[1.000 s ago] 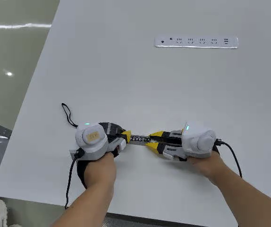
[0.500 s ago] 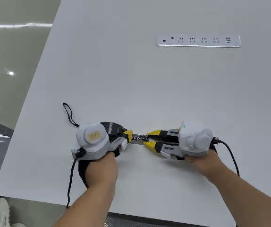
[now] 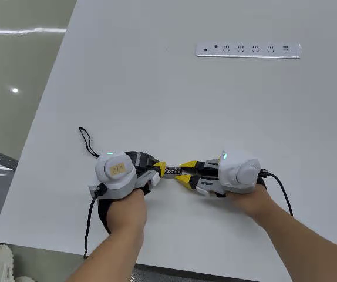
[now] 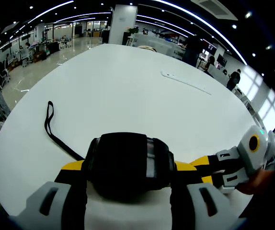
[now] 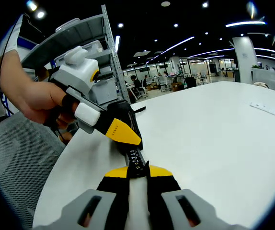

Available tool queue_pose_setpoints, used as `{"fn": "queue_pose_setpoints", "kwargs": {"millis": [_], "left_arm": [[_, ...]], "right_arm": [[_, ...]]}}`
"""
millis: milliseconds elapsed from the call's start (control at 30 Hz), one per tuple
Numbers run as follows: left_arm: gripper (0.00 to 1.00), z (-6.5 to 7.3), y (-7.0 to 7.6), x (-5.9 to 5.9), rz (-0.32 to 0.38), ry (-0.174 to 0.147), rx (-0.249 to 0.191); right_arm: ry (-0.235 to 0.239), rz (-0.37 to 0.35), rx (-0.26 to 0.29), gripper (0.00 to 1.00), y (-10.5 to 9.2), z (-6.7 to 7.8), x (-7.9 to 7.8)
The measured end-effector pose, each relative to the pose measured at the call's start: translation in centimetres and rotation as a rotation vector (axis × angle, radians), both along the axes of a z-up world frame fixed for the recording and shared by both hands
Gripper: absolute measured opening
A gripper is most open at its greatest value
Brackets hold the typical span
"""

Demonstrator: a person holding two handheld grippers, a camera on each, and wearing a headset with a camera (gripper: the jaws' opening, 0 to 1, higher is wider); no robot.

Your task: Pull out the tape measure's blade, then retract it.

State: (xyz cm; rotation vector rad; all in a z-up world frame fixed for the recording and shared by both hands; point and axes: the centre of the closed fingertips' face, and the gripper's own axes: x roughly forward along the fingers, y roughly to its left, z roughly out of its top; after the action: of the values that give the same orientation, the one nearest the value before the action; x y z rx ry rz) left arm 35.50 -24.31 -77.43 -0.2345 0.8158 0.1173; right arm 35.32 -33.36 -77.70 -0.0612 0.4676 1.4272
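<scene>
Jaws of the left gripper (image 4: 129, 166) are closed on the black tape measure case (image 3: 138, 160), near the front edge of the white table (image 3: 157, 88). The blade (image 5: 135, 160) is pinched by the right gripper (image 5: 137, 171) just beside the case; numerals on it are read as roughly 2 3 4 5. Less blade is exposed than a second ago, the right gripper having been brought nearer. A black wrist strap (image 3: 86, 143) is trailed behind the case.

Open table (image 3: 157, 88) ahead; power strip (image 3: 248, 50) seemingly well beyond.
</scene>
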Motion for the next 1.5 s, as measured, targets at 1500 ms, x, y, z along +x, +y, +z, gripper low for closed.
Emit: {"fn": "queue_pose_setpoints", "kwargs": {"millis": [1500], "left_arm": [[0.69,0.1,0.1,0.0,0.015,-0.014,-0.045]], "right_arm": [[-0.009,0.041,-0.003,0.11,3.8,-0.2,-0.3]]}}
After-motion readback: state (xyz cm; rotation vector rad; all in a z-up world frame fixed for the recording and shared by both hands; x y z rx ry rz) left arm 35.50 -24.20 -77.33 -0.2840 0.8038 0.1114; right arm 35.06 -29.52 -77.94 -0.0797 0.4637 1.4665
